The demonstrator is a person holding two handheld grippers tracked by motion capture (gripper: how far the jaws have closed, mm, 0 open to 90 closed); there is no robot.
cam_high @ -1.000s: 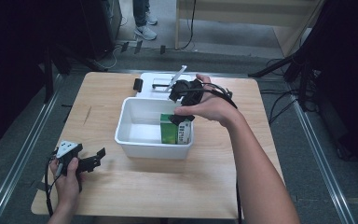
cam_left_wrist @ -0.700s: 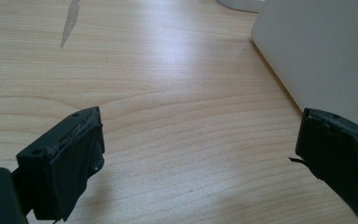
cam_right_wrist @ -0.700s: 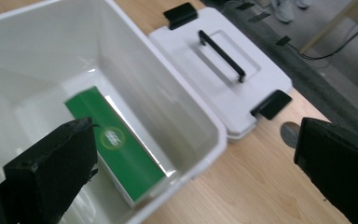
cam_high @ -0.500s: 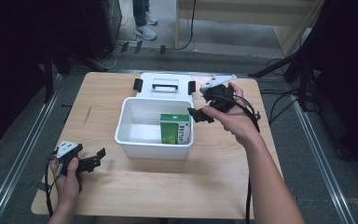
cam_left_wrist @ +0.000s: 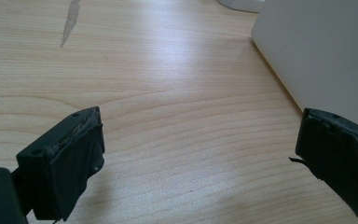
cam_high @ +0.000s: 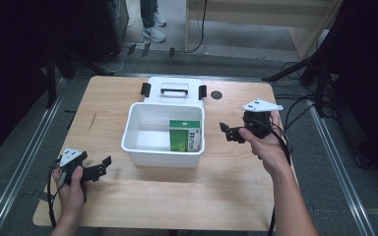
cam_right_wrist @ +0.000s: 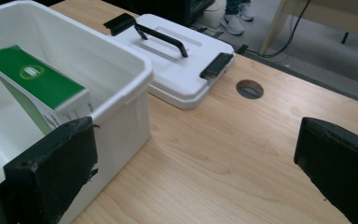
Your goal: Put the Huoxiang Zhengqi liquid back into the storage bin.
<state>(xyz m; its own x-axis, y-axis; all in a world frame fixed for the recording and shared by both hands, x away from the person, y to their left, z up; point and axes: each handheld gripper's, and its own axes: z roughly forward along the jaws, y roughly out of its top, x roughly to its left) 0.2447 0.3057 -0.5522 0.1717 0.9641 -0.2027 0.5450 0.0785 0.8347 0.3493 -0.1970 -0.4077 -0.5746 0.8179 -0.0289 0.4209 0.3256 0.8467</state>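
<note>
Withdrawn right gripper (cam_high: 232,133) fingers beside boxed bin (cam_high: 163,150).

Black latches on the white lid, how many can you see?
2: one latch on the left end of the lid, one latch on its right end, either side of the handle.

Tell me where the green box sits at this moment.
In the high view the green box stands inside the white bin, against its right wall, mid-table, just in front of the white lid.
</note>
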